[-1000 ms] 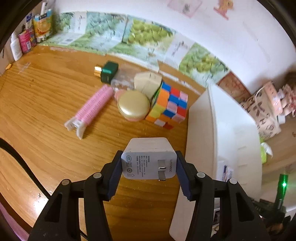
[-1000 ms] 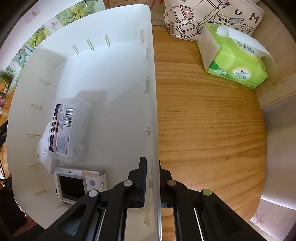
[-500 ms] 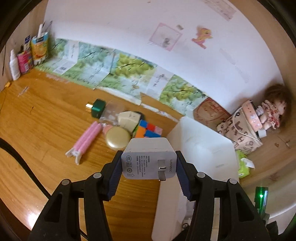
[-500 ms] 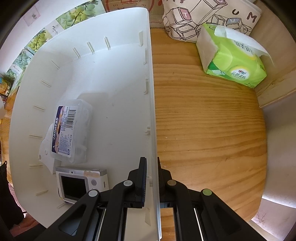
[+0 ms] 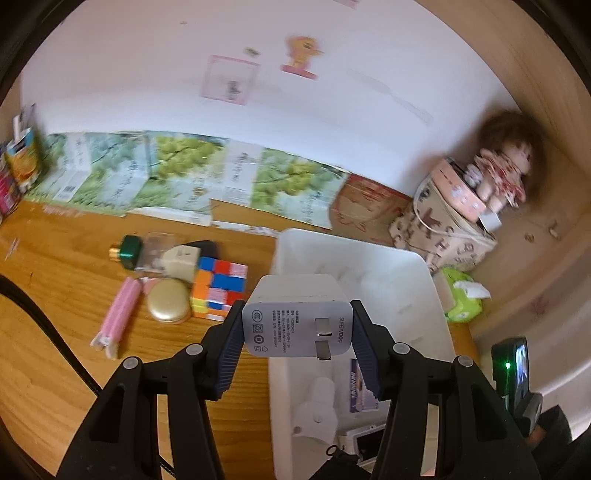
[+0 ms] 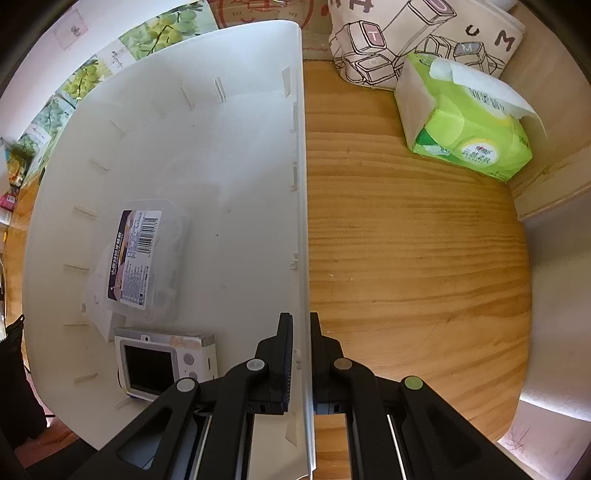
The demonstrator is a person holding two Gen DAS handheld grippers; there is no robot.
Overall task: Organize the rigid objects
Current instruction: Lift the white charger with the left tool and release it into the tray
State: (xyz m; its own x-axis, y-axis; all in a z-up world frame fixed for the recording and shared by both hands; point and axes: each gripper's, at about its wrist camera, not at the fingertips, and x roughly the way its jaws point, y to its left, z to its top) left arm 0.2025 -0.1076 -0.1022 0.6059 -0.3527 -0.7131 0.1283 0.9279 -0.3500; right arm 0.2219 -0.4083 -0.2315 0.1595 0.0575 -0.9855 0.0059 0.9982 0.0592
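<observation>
left gripper (image 5: 297,334): black two-finger tool with ribbed blue pads, clenched on the smooth white rectangular plastic charger block (image 5: 297,321) by its two flat sides; the block's printed grey face and two folded metal prongs faced the camera.
charger position: held in the air over the near-left corner of the white matte plastic bin (image 5: 436,295).
right gripper (image 6: 300,332): black fingers pinched tight on the thin right wall of the bin (image 6: 301,184), one finger inside, one outside.
bin: smooth-walled, rounded corners, small ribs spaced along its inner walls.
bin contents: translucent rounded plastic box with a barcode label (image 6: 144,258), lying partly on a white plastic piece; just below it a small white camera with a dark glossy screen (image 6: 155,363).
table (image 6: 406,258): glossy orange-brown wood with streaked grain.
left of bin: colourful twisty cube (image 5: 218,288), round flat gold compact (image 5: 168,306), pink ribbed hair clip (image 5: 118,317), beige plug block (image 5: 181,260), dark green square-capped bottle (image 5: 129,249), clustered close together.
right of bin: soft green plastic tissue pack (image 6: 469,133), white sheet poking out, near a printed fabric bag (image 6: 417,33).
</observation>
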